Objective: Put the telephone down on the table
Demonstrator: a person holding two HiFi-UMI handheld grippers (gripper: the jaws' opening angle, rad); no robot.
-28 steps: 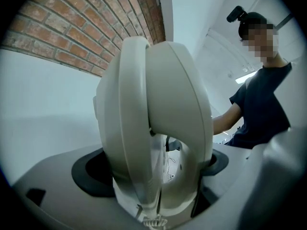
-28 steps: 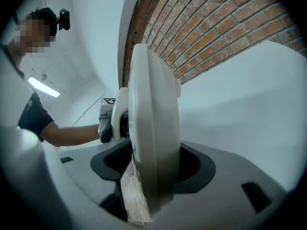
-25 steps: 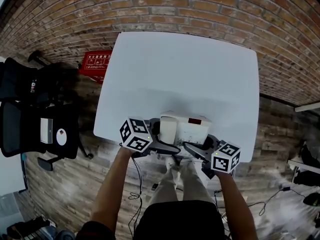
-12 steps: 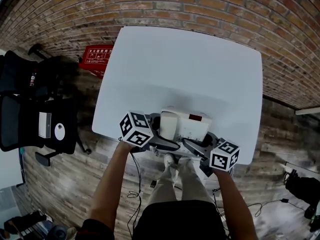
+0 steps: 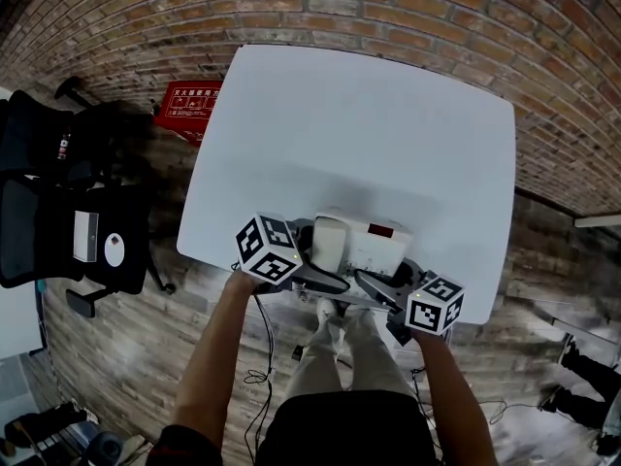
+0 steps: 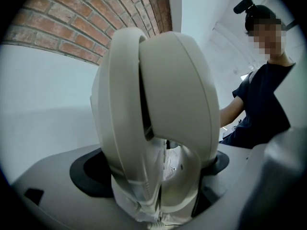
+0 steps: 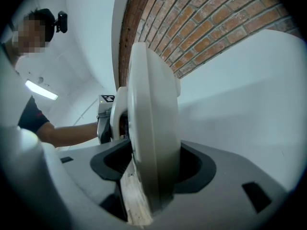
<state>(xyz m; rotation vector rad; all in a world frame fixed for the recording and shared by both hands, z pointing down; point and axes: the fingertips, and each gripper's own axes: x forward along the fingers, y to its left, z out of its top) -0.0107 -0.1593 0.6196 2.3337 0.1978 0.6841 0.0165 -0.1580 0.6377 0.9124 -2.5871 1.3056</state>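
A cream-white telephone [image 5: 361,244] with its handset at the left and a small red display is at the near edge of the white table [image 5: 359,115]. My left gripper [image 5: 312,265] is shut on its handset end; the handset and base [image 6: 158,104] fill the left gripper view between the jaws [image 6: 158,176]. My right gripper [image 5: 393,280] is shut on the phone's right end, whose thin edge [image 7: 151,138] stands upright between the dark pads [image 7: 192,169]. Whether the phone rests on the tabletop cannot be told.
A brick wall [image 5: 408,8] runs behind the table. Black office chairs [image 5: 68,212] and a red box [image 5: 189,110] stand on the wooden floor at the left. Cables [image 5: 260,377] lie on the floor by my legs.
Both grippers and the telephone have stayed at the table's near edge. Only the head view has shifted a little.
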